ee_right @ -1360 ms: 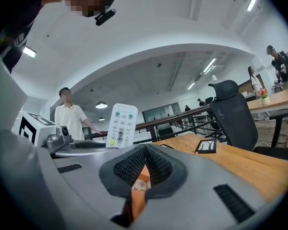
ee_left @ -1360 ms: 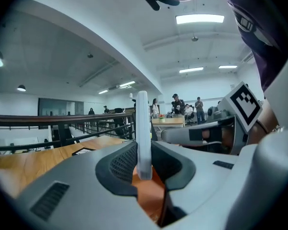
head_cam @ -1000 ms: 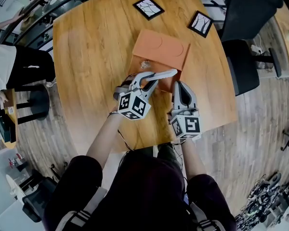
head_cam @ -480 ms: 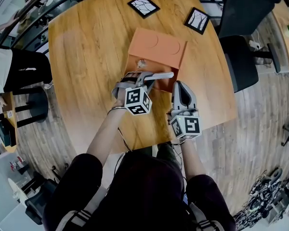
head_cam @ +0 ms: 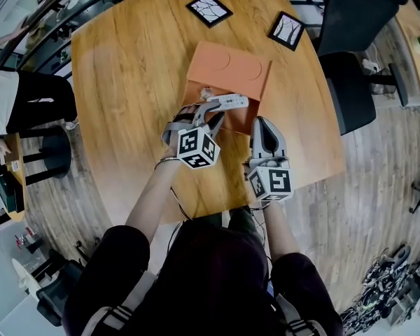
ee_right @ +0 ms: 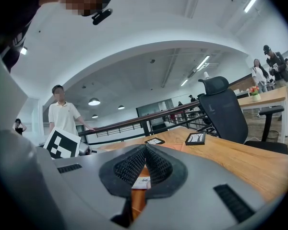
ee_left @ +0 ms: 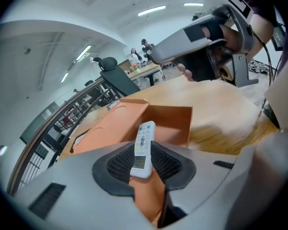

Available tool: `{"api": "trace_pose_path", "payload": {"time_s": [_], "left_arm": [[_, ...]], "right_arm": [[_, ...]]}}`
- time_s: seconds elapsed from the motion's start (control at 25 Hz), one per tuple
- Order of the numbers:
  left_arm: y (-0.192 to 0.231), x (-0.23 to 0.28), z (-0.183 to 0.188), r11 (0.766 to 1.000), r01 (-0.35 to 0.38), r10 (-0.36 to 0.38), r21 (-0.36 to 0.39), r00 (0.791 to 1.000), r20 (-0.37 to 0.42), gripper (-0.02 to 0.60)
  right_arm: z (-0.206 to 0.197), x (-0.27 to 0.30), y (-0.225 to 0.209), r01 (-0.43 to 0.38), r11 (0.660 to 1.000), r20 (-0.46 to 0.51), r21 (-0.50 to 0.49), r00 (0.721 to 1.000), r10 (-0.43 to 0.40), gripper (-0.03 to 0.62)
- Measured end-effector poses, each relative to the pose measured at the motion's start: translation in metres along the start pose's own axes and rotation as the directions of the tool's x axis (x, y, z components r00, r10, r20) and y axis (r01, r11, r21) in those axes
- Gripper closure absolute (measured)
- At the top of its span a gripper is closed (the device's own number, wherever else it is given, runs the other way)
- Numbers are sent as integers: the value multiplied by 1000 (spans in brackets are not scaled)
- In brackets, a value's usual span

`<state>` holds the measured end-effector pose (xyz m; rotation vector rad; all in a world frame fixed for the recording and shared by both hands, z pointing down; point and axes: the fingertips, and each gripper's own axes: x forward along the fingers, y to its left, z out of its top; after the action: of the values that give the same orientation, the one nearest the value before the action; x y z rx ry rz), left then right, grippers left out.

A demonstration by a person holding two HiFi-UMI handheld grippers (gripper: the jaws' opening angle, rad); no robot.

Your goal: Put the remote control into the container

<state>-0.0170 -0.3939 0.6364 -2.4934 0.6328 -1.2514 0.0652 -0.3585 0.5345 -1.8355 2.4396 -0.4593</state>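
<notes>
The white remote control (head_cam: 232,102) lies level over the near edge of the orange box (head_cam: 227,67), whose lid is folded back. My left gripper (head_cam: 213,108) is shut on the remote's near end. In the left gripper view the remote (ee_left: 146,133) sticks out from between the black pads (ee_left: 120,164), pointing into the open box (ee_left: 170,121). My right gripper (head_cam: 262,124) rests on the table just right of the box, jaws together and holding nothing. In the right gripper view its pads (ee_right: 156,164) meet at the tip, with the box showing through the slit below.
Two black-framed picture tiles (head_cam: 210,9) (head_cam: 288,28) lie beyond the box on the round wooden table (head_cam: 126,68). A black office chair (head_cam: 357,82) stands at the right edge. A person (head_cam: 14,96) stands to the left by a railing.
My left gripper has carried the remote a little forward, over the box opening, and its marker cube has turned. The right gripper has stayed where it was.
</notes>
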Motion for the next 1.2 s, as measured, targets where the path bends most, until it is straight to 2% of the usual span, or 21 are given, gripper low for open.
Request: {"api": "trace_pose_path", "payload": {"time_s": [0.08,0.16,0.28,0.56,0.72,0.88,0.96,1.04,1.2], "left_arm": [[12,-10,10,996,-44,48,-75,998,51,488],[24,-24,23,980,-73,97,-183,988,124,488],[37,-50,44,939,-103,179,-329,961,209,489],[38,-116,88,828,-151,353,-540,889,292,526],[45,-162,121,770,-161,446,-617,827,342,555],[51,-207,147,710,-143,543,-689,734,408,569],[52,-223,155,696,-153,577,-701,700,420,569],[51,-231,159,695,-175,596,-697,683,422,569],[44,-244,160,688,-203,617,-697,668,415,569]], "right_arm": [[3,-1,2,-6,1000,3,-3,1000,6,576],[9,-2,4,-15,1000,9,-9,1000,15,576],[22,-6,10,-36,999,23,-25,999,36,576],[68,-22,29,-100,993,71,-69,992,105,576],[99,-37,42,-139,985,108,-101,983,150,576],[125,-55,56,-179,975,139,-133,970,198,576],[134,-62,63,-199,968,149,-151,964,221,576],[139,-67,70,-214,963,156,-165,958,240,576],[142,-77,83,-242,952,161,-189,948,273,576]]}}
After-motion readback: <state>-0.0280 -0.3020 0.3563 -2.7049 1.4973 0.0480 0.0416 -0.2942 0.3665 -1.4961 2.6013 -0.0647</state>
